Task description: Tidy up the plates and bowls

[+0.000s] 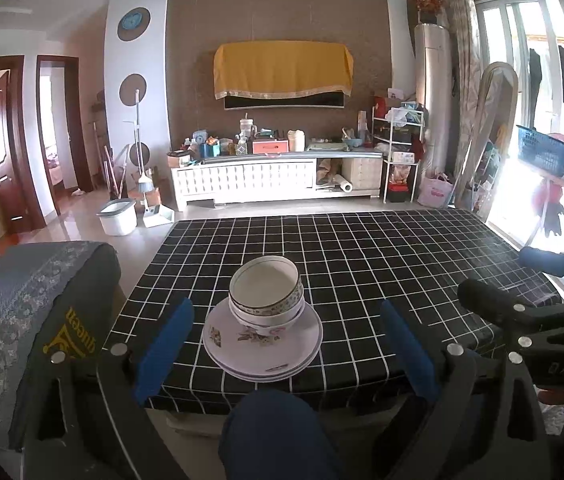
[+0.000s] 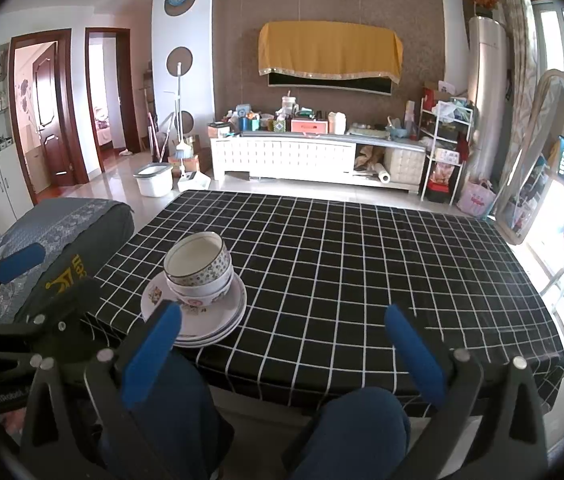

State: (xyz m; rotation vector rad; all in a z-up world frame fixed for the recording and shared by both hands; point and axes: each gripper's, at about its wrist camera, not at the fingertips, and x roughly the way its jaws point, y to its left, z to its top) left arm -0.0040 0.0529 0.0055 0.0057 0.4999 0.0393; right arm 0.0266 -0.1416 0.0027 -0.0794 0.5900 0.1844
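Note:
Stacked white bowls (image 1: pixel 266 294) (image 2: pixel 198 270) with patterned rims sit on a pile of white floral plates (image 1: pixel 260 350) (image 2: pixel 196 314), near the front edge of the black checked tablecloth (image 1: pixel 381 264) (image 2: pixel 341 264). My left gripper (image 1: pixel 287 354) hangs open in front of the stack, blue pads wide apart on either side, touching nothing. My right gripper (image 2: pixel 283 350) is open too, to the right of the stack; its left pad overlaps the plates' rim in view. The right gripper also shows at the left wrist view's right edge (image 1: pixel 529 300), and the left gripper's fingers (image 2: pixel 18 264) at the right wrist view's left edge.
A person's knees in blue trousers (image 1: pixel 278 432) (image 2: pixel 353 432) are below the table's front edge. A grey covered seat (image 1: pixel 38 300) (image 2: pixel 62 232) stands left of the table. Behind it are a white TV cabinet (image 1: pixel 274 176), a white bucket (image 1: pixel 118 216) and a shelf rack (image 1: pixel 399 152).

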